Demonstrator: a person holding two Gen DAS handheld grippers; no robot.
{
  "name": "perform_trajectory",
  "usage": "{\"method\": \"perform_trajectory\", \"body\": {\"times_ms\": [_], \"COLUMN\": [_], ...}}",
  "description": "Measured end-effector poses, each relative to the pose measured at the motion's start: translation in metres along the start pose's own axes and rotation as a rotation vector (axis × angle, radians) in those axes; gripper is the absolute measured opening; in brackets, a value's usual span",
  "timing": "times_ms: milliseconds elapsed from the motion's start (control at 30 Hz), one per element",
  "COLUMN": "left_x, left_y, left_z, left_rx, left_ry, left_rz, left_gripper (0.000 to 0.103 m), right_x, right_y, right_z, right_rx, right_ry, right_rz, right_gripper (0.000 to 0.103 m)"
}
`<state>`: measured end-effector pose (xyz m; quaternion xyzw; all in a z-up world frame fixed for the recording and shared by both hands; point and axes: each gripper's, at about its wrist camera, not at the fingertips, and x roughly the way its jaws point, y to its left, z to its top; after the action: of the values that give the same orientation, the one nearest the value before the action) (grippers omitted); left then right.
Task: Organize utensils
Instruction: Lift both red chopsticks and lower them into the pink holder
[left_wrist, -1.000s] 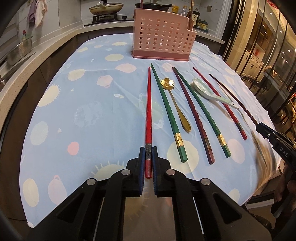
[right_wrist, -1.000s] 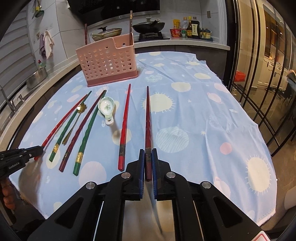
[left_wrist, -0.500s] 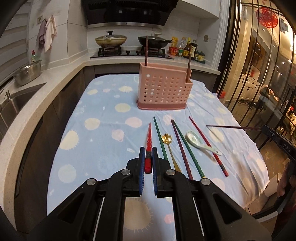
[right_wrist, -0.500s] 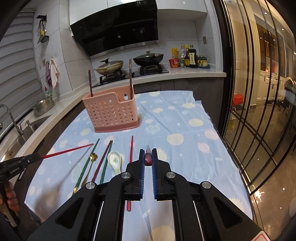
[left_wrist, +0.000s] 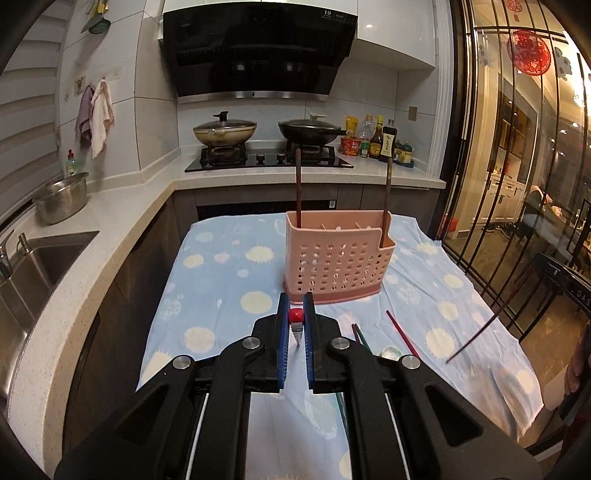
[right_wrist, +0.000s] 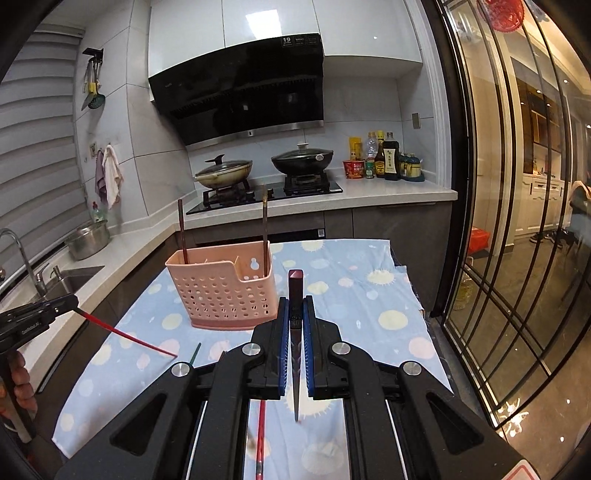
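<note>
Two chopsticks are held aloft above a table (left_wrist: 221, 280) draped in a pale blue, sun-patterned cloth. The left tool (left_wrist: 295, 321) is clamped on a bright red lacquered chopstick (left_wrist: 296, 315), seen end-on in the left wrist view. The right tool (right_wrist: 295, 325) is clamped on a dark maroon chopstick (right_wrist: 296, 291), its tip slanting down toward the cloth. A pink perforated plastic utensil caddy (left_wrist: 338, 258) stands at 12 o'clock of both tools, with two brown chopsticks already upright in it. The remaining utensils, among them a green chopstick (right_wrist: 195, 353), are left lying on the cloth at about 4 o'clock of the left tool. Each stick is pinched near its thick end only, so it could pivot or slip during transport; a tip may also catch the caddy's rim or a divider and tip the light basket.
</note>
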<state>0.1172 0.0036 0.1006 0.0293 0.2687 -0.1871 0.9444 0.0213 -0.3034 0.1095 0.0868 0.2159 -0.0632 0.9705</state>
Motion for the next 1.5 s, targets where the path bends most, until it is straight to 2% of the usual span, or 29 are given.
{"method": "perform_trajectory", "body": {"times_ms": [533, 867, 1033, 1233, 1500], "left_x": [0.009, 0.023, 0.04, 0.071, 0.116], "left_y": [-0.017, -0.028, -0.029, -0.028, -0.022], "left_z": [0.098, 0.168, 0.196, 0.207, 0.192], "left_rx": [0.043, 0.063, 0.068, 0.07, 0.063], "left_ry": [-0.148, -0.234, -0.249, -0.22, -0.145], "left_rz": [-0.016, -0.037, -0.031, -0.021, -0.021], "left_gripper": [0.007, 0.007, 0.007, 0.007, 0.007], "right_x": [0.042, 0.081, 0.104, 0.136, 0.187], "right_y": [0.032, 0.045, 0.05, 0.056, 0.064], "right_z": [0.08, 0.143, 0.163, 0.174, 0.148], "right_rx": [-0.023, -0.005, -0.007, -0.002, -0.03], "right_ry": [-0.083, -0.132, -0.135, -0.124, -0.023], "right_rz": [0.105, 0.123, 0.122, 0.127, 0.12], "right_gripper": [0.007, 0.007, 0.007, 0.007, 0.007]}}
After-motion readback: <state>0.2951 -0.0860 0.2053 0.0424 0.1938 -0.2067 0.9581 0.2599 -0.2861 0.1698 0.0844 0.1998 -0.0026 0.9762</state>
